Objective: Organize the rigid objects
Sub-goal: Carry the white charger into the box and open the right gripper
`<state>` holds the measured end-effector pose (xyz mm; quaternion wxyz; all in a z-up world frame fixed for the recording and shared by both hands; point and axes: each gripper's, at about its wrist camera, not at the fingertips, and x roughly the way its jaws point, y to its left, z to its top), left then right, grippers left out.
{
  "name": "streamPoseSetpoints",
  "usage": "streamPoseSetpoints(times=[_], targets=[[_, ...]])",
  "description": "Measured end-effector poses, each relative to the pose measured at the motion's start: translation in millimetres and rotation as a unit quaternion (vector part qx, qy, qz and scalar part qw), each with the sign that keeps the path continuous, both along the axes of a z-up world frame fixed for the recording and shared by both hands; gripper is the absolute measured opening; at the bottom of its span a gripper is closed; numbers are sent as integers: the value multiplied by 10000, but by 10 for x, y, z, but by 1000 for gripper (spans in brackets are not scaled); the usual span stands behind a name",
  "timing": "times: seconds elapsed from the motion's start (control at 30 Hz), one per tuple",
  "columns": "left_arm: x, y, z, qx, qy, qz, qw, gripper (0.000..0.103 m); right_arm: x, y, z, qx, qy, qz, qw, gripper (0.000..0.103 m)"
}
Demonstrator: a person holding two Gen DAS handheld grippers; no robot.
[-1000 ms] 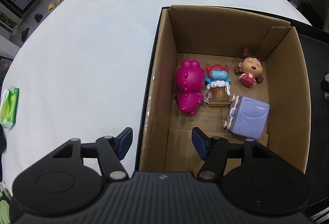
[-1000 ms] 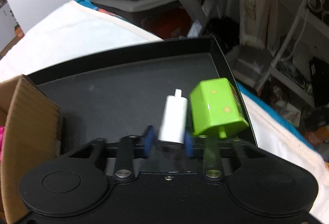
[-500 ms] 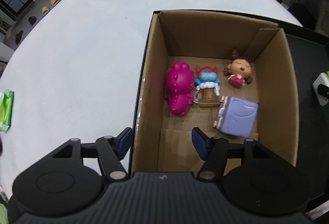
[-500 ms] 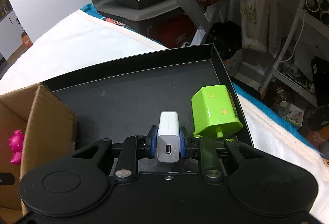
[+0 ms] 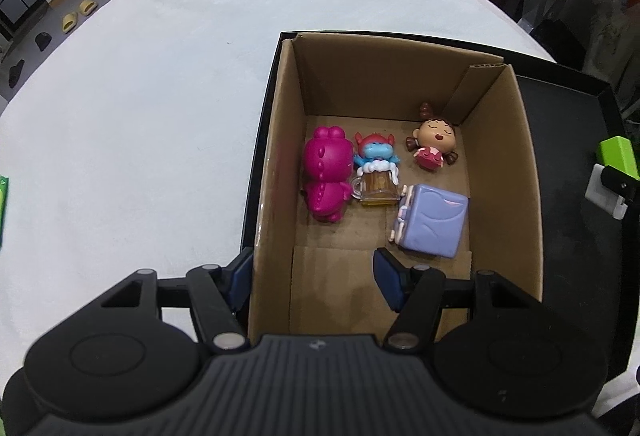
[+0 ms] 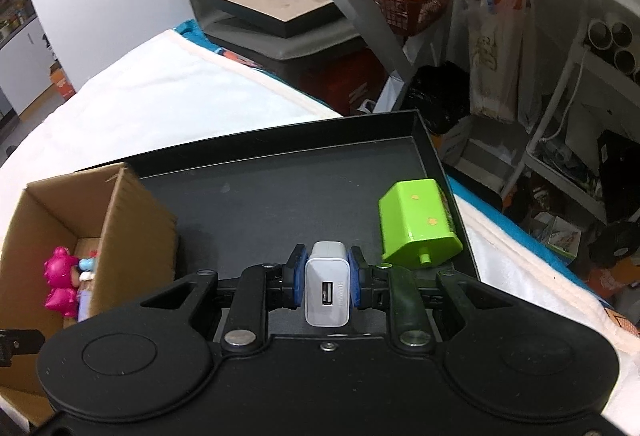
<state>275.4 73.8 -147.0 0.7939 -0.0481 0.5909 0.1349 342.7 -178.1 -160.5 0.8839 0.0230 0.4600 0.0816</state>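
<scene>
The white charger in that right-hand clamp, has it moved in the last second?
Yes. The white charger sat on the black tray beside the green block; now it is clamped in the right gripper, lifted and turned USB port toward the camera.

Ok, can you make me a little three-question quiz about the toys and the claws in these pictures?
1. True or false: the right claw grips the white charger.
2. How many toys lie inside the cardboard box?
3. Which toy touches the blue monster with the beer mug: A) pink dinosaur, B) sleeping doll, C) green block?

Key: 1 true. 2 four, counting the purple suitcase. 3 A. The left claw is open over the box's near corner.
</scene>
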Motion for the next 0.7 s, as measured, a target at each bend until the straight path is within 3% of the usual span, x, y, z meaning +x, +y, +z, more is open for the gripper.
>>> streamPoseSetpoints(times=[0.7], targets=[[-209, 143, 59, -238, -367, 76, 9990, 62, -297, 476, 606, 41, -489, 534, 9974, 21]])
